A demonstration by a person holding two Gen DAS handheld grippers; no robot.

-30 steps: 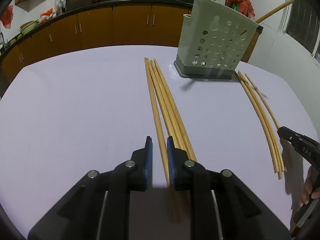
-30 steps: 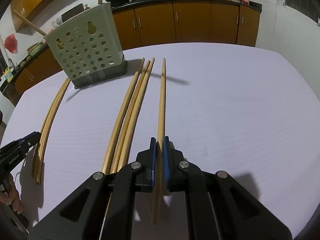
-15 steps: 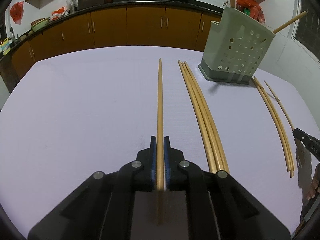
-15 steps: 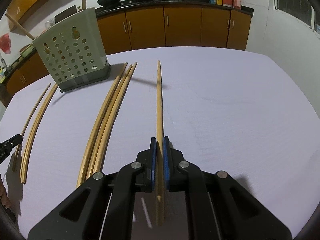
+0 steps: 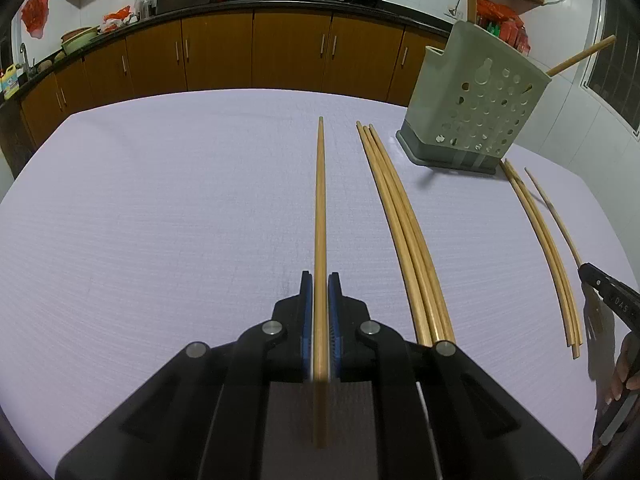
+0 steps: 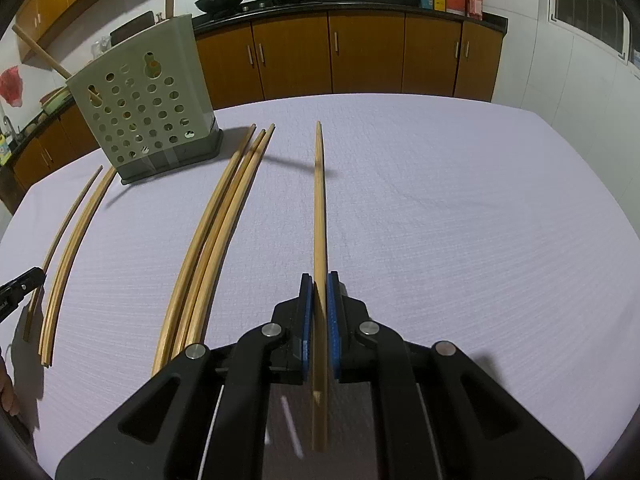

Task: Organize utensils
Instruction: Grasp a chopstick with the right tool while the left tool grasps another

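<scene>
On both wrist feeds I see even, fairly dim indoor light from above, with soft shadows on the counter (image 5: 160, 200) beside the utensil holder (image 6: 144, 120). Fisheye distortion bends the loose chopsticks (image 5: 404, 232) and darkens the corners. The chopstick's near end (image 6: 320, 420) between the jaws reads blurred.

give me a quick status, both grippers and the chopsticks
Left gripper shut on a chopstick. Right gripper shut on another chopstick. Loose chopsticks on the table; holder ahead, path unobstructed.
</scene>
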